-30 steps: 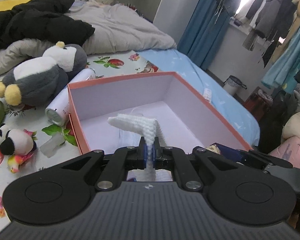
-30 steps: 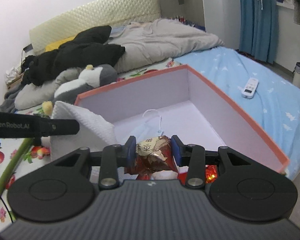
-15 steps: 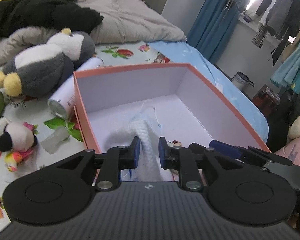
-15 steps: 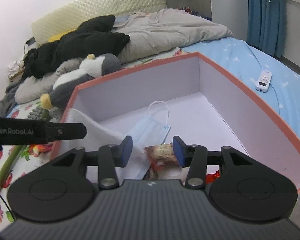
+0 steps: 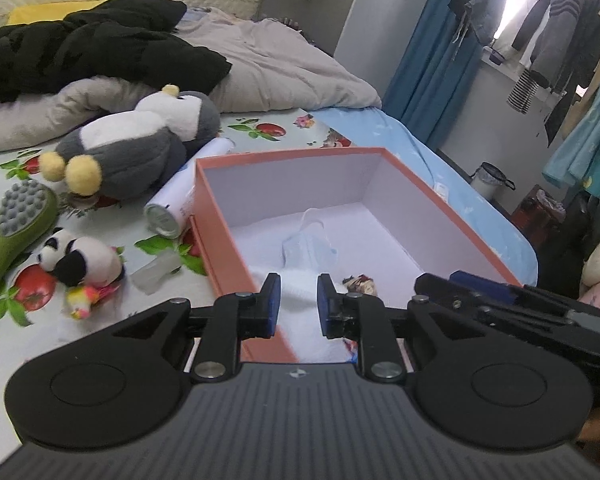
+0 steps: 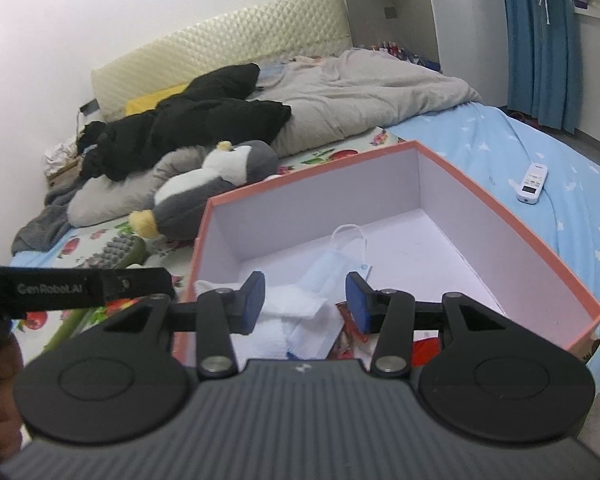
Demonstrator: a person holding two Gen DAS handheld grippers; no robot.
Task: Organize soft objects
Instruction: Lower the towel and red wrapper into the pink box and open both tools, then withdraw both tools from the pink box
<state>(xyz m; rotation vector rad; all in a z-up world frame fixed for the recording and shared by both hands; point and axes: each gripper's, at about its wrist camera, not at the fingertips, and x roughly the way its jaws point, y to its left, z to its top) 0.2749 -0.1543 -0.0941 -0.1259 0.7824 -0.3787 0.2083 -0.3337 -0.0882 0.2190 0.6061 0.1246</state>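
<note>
Left tool [image 5: 296, 300] and right tool [image 6: 306, 304] both parted and empty over the rigid orange-rimmed box [image 5: 216, 216], inside it fluffy white towel [image 5: 300, 312], pleated blue mask [image 6: 332, 268], crinkly wrapper [image 5: 360, 282].

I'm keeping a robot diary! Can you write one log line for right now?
left gripper: open, empty | right gripper: open, empty | box: holds white towel, face mask, snack packet

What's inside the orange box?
Inside the orange box lie a blue face mask, a white towel and a shiny snack packet. The grippers cover the near end, so anything under there cannot be seen.
</note>
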